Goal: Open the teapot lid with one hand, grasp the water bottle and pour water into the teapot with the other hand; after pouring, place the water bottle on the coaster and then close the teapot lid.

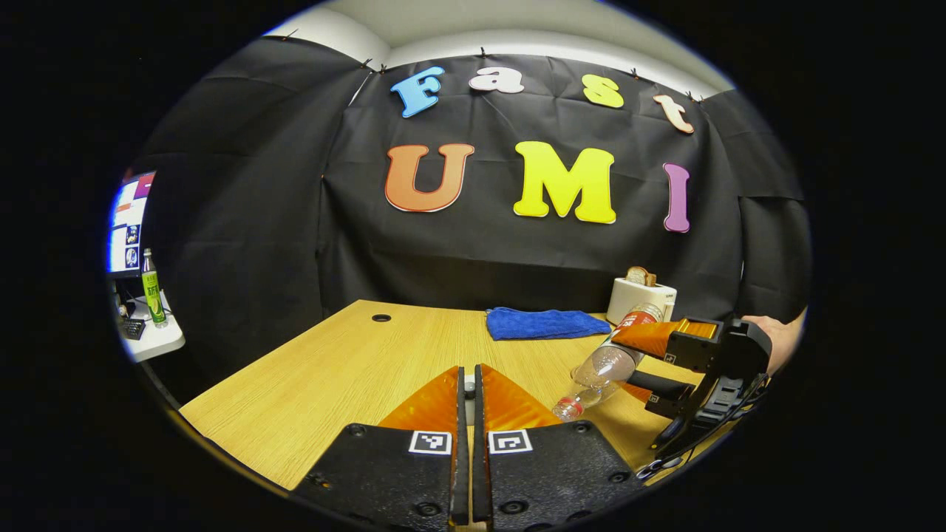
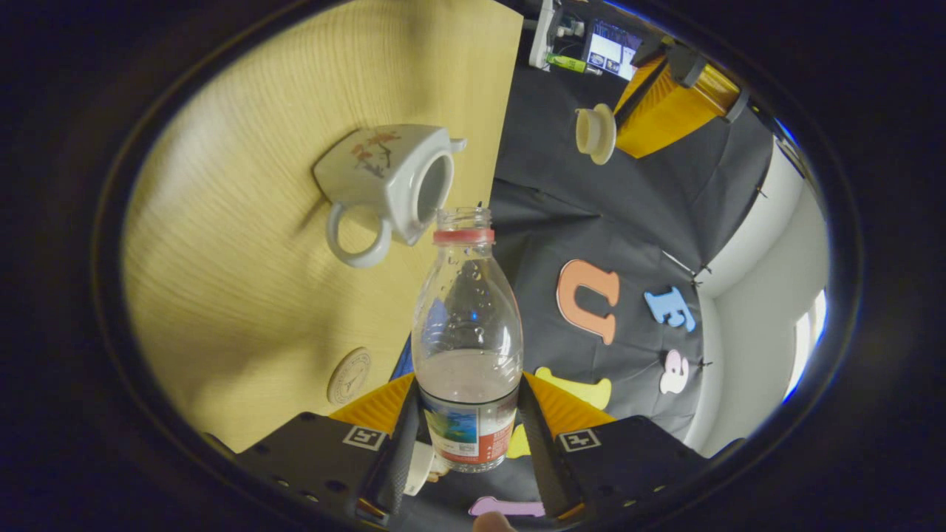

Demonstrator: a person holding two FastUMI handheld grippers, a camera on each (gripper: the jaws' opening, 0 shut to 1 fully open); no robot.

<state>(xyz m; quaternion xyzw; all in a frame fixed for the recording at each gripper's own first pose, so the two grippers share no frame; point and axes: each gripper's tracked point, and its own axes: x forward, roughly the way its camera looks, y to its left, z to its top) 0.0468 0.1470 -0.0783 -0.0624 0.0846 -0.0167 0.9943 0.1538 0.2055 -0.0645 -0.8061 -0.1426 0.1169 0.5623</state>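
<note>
Right gripper (image 2: 467, 436) clamps the tilted water bottle (image 2: 467, 355), its mouth just beside the open teapot (image 2: 388, 185); left gripper (image 2: 628, 118) pinches the lid (image 2: 595, 133) away from the teapot.

Ahead of my left hand-held gripper (image 1: 465, 403) the counter (image 1: 332, 369) lies bare and open to pass. At its far edge a blue cloth (image 1: 545, 323) and toaster (image 1: 640, 297) stand. To my right, the tilted water bottle (image 1: 602, 367) in my right hand-held gripper (image 1: 650, 362) blocks the way.
</note>
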